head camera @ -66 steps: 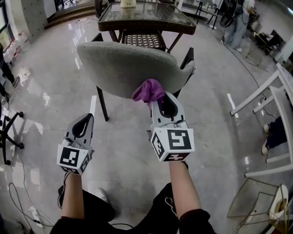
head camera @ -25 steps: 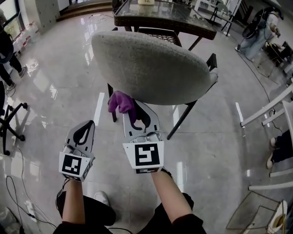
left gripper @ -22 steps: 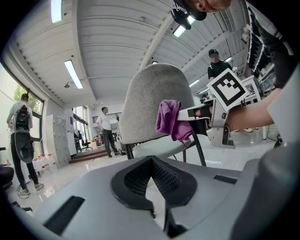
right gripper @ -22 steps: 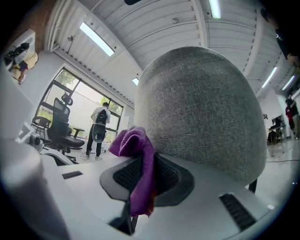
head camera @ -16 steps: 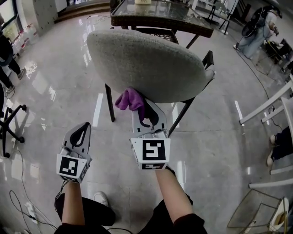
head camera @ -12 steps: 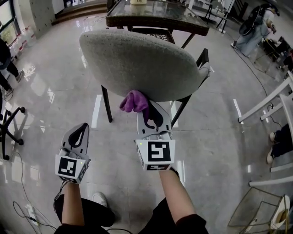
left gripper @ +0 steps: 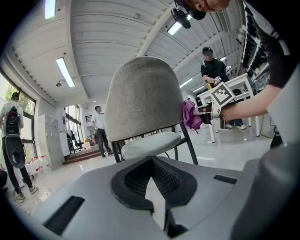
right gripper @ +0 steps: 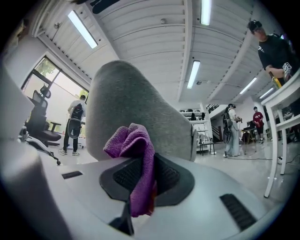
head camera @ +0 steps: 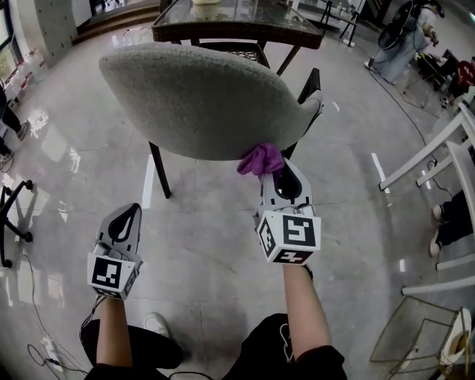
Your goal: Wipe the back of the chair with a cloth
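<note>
A grey upholstered chair (head camera: 200, 100) stands in front of me, its curved back (right gripper: 136, 110) facing me. A purple cloth (head camera: 260, 159) is bunched against the lower right part of that back. My right gripper (head camera: 278, 172) is shut on the cloth (right gripper: 136, 154), which hangs down between the jaws. The left gripper (head camera: 125, 221) hangs low at the left, away from the chair, shut with nothing in it. In the left gripper view the chair (left gripper: 143, 101) shows side-on, with the cloth (left gripper: 191, 116) at its right edge.
A dark glass-topped table (head camera: 237, 18) stands just beyond the chair. A white frame (head camera: 438, 159) is at the right and an office chair base (head camera: 11, 223) at the left edge. People stand in the background (head camera: 397, 37). The floor is glossy tile.
The right gripper has carried the cloth rightward along the lower edge of the chair back, from its left-middle part to its right end. The left gripper has stayed low at the left.
</note>
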`<state>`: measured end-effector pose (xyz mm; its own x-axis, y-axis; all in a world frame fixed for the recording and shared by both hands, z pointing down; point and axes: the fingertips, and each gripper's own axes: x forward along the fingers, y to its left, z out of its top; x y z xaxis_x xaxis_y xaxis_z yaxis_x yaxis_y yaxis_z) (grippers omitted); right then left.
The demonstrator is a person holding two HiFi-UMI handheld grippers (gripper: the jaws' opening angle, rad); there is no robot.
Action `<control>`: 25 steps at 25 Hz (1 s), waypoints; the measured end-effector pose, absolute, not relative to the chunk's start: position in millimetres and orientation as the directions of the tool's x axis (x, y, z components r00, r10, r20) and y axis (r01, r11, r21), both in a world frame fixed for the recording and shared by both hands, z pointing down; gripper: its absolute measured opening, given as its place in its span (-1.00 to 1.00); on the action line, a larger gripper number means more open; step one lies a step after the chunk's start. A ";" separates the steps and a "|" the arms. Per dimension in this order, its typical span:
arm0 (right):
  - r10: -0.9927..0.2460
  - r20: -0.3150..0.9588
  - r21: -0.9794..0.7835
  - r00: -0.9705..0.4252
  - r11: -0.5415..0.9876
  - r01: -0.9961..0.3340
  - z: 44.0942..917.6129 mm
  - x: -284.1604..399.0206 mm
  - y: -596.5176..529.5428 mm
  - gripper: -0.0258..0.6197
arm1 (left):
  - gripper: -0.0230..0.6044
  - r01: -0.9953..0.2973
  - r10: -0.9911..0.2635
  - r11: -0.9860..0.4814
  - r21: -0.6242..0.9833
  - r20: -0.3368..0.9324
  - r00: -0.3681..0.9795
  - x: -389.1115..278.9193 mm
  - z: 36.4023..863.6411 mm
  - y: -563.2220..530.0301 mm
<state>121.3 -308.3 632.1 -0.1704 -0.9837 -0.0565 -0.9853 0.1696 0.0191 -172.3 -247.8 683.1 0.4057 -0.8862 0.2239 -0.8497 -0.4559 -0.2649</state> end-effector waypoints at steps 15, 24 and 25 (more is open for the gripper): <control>-0.999 0.025 -0.021 -0.020 0.019 -1.000 653.3 207.1 -341.8 -0.68 | -0.90 -0.823 -0.885 -0.465 -0.327 0.201 0.420 -197.7 697.3 -235.5; -1.000 0.014 0.005 -0.021 0.021 -1.000 649.7 202.1 -327.7 -0.68 | -0.90 -0.818 -0.879 -0.476 -0.323 0.187 0.438 -194.9 692.7 -242.2; -1.000 0.006 0.007 -0.025 0.025 -1.000 648.7 202.1 -321.9 -0.68 | -0.90 -0.819 -0.876 -0.482 -0.313 0.196 0.441 -192.6 692.2 -242.3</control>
